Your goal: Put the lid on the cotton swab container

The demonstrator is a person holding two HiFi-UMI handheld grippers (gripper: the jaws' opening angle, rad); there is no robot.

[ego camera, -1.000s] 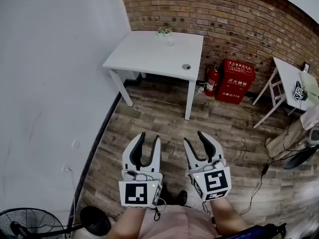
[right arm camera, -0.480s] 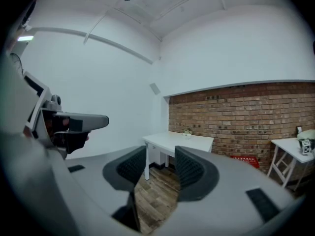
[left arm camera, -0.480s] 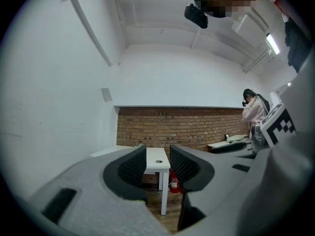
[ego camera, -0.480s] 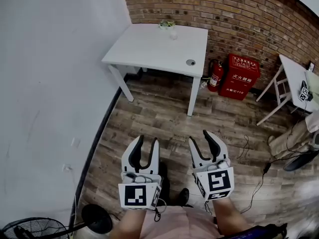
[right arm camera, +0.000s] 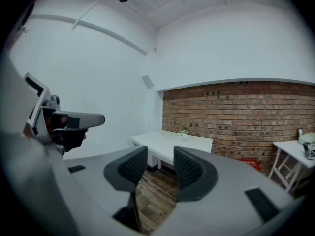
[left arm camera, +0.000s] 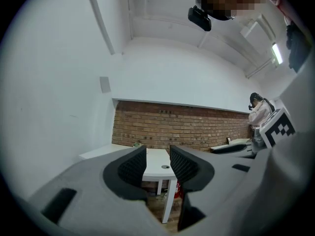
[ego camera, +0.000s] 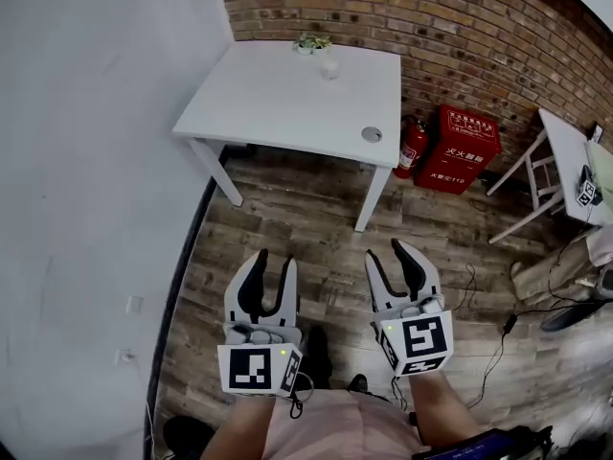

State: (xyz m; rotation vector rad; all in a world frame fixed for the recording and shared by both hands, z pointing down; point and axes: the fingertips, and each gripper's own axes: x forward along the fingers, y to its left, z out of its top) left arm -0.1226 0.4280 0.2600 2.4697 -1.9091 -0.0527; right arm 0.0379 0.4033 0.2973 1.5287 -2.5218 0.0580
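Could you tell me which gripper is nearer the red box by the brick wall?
The right gripper, empty jaws closing: the red box lies ahead to its right; the left gripper hangs farther left.

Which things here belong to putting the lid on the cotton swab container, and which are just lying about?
Job: white table; small white container and round disc on it, likely the swab container and lid.
Lying about: potted plant, fire extinguisher, red box, side table.
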